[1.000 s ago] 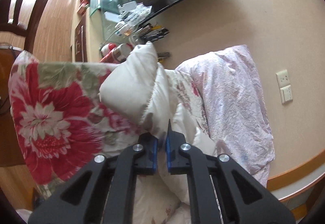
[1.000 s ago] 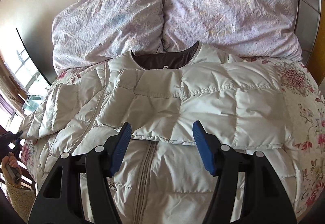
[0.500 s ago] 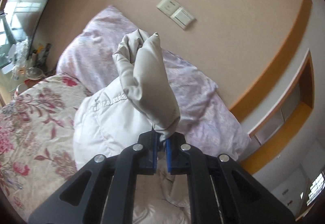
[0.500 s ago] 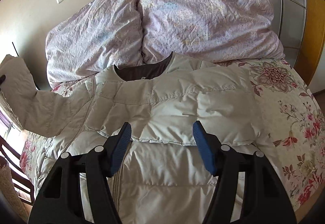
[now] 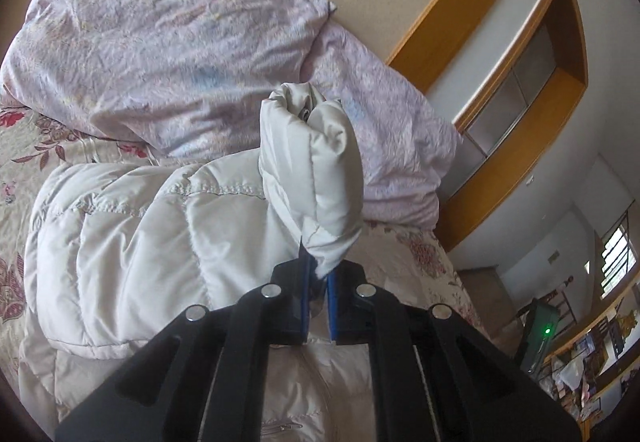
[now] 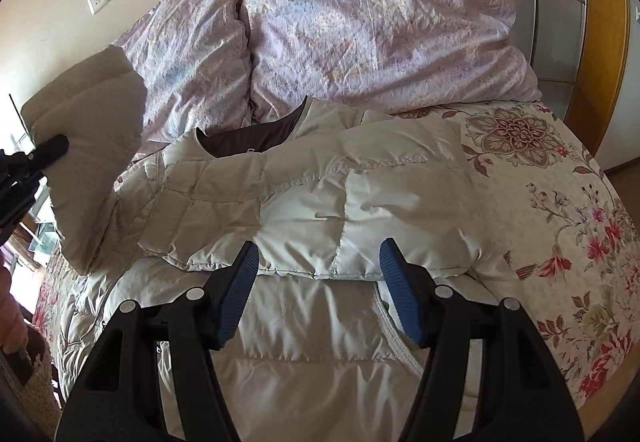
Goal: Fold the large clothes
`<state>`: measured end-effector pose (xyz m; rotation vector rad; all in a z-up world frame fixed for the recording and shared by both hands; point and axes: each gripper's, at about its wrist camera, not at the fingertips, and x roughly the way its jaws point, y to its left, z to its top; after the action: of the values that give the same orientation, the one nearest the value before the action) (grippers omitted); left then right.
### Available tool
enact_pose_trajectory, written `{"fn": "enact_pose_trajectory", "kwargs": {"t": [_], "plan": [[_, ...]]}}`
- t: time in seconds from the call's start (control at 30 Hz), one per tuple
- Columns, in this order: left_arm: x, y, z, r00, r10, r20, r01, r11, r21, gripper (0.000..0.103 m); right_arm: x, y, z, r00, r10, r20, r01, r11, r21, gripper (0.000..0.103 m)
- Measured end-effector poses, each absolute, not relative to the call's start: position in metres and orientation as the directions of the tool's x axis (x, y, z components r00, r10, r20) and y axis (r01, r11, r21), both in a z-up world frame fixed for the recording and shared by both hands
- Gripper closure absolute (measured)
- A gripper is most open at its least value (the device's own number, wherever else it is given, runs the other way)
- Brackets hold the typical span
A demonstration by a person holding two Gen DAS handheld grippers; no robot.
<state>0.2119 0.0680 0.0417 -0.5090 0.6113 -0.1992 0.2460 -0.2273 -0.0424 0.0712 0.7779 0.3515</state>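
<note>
A cream quilted down jacket lies face up on the bed, collar toward the pillows, with one sleeve folded across its chest. My left gripper is shut on the cuff end of the other sleeve, which stands lifted above the jacket body. From the right wrist view that raised sleeve hangs at the left, and the left gripper pinches its end. My right gripper hovers open over the jacket's middle with nothing between its fingers.
Two lilac pillows lean against the wall at the head of the bed. A floral bedspread covers the mattress to the right of the jacket. Wooden wall panelling stands beyond. A person's hand shows at the left edge.
My left gripper swung the held sleeve up from the bed's left side and carried it over the jacket toward the middle. The right gripper stayed open and shifted only slightly.
</note>
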Motion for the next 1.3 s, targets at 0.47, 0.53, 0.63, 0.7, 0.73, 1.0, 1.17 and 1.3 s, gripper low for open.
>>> {"fn": "enact_pose_trajectory", "kwargs": {"t": [0.47,0.53,0.63,0.7,0.73,1.0,1.17,1.3], "plan": [[0.24,0.025,-0.012,0.696,-0.326,-0.64,0.047,0.909,-0.413,0.079,0.251,-0.227,-0.047,0.659,0.319,-0.681,-0.265,0.946,0.187,0.038],[0.243,0.018,-0.017,0.662,-0.346,-0.664,0.064,0.91,-0.411,0.051,0.252,-0.227,-0.048,0.658,0.317,-0.683,-0.261,0.947,0.188,0.038],[0.237,0.012,-0.014,0.656,-0.335,-0.676,0.086,0.923,-0.374,0.033,0.25,-0.226,-0.044,0.667,0.318,-0.674,-0.262,0.947,0.187,0.038],[0.226,0.019,-0.002,0.677,-0.351,-0.647,0.114,0.918,-0.379,0.021,0.247,-0.223,-0.038,0.679,0.337,-0.653,-0.278,0.94,0.196,0.038],[0.219,0.024,0.005,0.699,-0.342,-0.628,0.12,0.922,-0.369,0.018,0.246,-0.22,-0.035,0.682,0.348,-0.643,-0.29,0.936,0.199,0.039],[0.195,0.114,0.021,0.784,-0.049,-0.618,-0.107,0.971,-0.214,0.013,0.247,-0.138,-0.024,0.627,0.479,-0.614,-0.502,0.852,0.15,0.045],[0.209,0.141,-0.005,0.727,0.058,-0.685,-0.194,0.973,-0.123,0.013,0.265,-0.09,-0.042,0.62,0.441,-0.649,-0.534,0.843,0.064,0.051],[0.22,0.156,-0.038,0.671,0.114,-0.733,-0.242,0.968,-0.071,0.013,0.287,-0.084,-0.067,0.593,0.42,-0.687,-0.513,0.855,0.08,0.055]]}}
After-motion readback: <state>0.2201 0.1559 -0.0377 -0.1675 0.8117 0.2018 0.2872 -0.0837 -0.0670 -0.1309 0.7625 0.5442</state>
